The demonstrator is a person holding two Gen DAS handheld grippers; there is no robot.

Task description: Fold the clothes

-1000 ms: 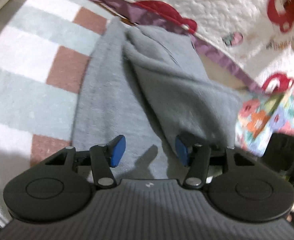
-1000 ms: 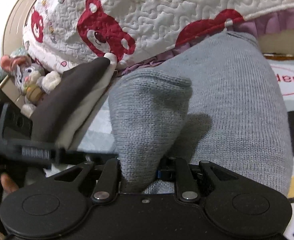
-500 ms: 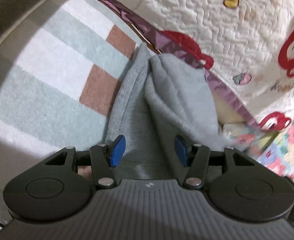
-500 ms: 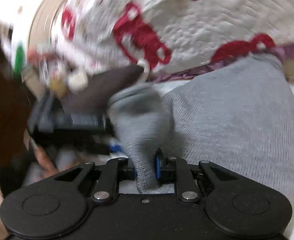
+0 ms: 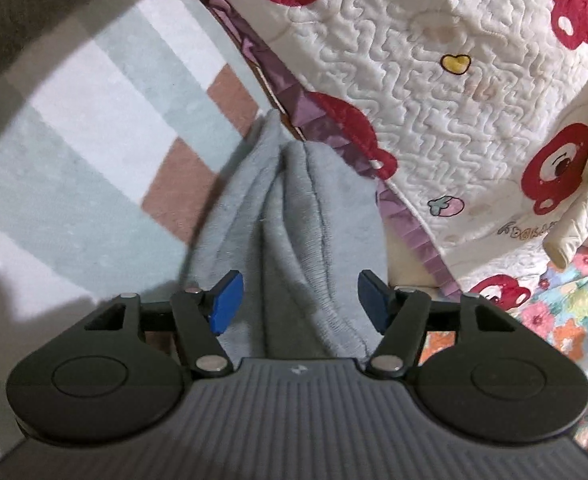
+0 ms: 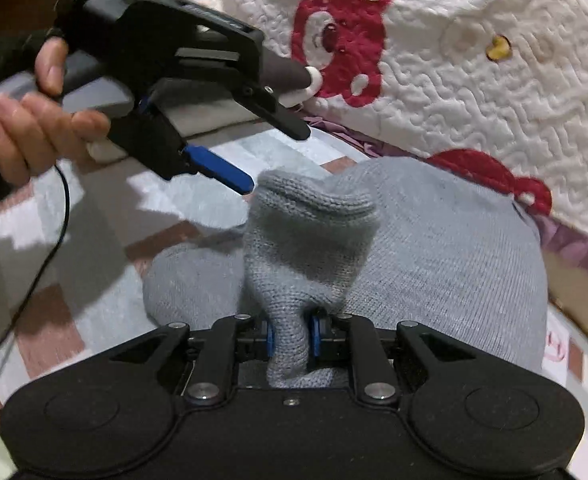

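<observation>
left tongs [image 5: 298,300] risen, open; right tongs [image 6: 292,338] maybe still pinching sweater [image 6: 434,248].

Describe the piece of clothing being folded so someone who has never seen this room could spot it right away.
Find the white quilt with red bears hanging over the checked blanket. At the foot of its purple ruffle lies the grey knit garment, one bunched end pinched in the right hand-held gripper. It is the only plain grey, patternless fabric among its printed neighbours.
</observation>
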